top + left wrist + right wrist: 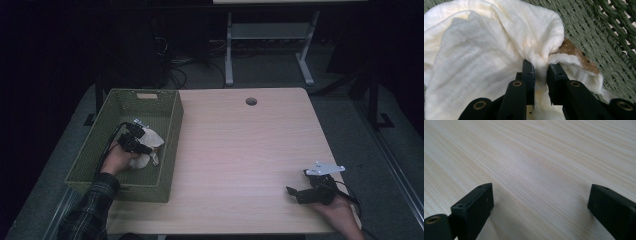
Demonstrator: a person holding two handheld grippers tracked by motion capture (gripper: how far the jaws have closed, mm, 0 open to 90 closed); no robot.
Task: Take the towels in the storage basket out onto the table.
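A crumpled white cloth (151, 138) lies inside the green woven basket (125, 93) at the table's left. My left gripper (144, 146) reaches into the basket, held by a hand in a plaid sleeve. In the left gripper view its jaws (541, 67) are pinched together on a fold of the cloth (486, 50), which has a brown patch (571, 48) at its edge against the basket wall (599, 37). My right gripper (297, 186) rests low over the table's near right corner, and its jaws (540, 200) stand wide apart with bare wood between them.
The light wooden table (240, 150) has a round cable hole (251, 101) near its far edge. Beyond it stand the white legs of another desk (229, 55) on a dark floor with cables.
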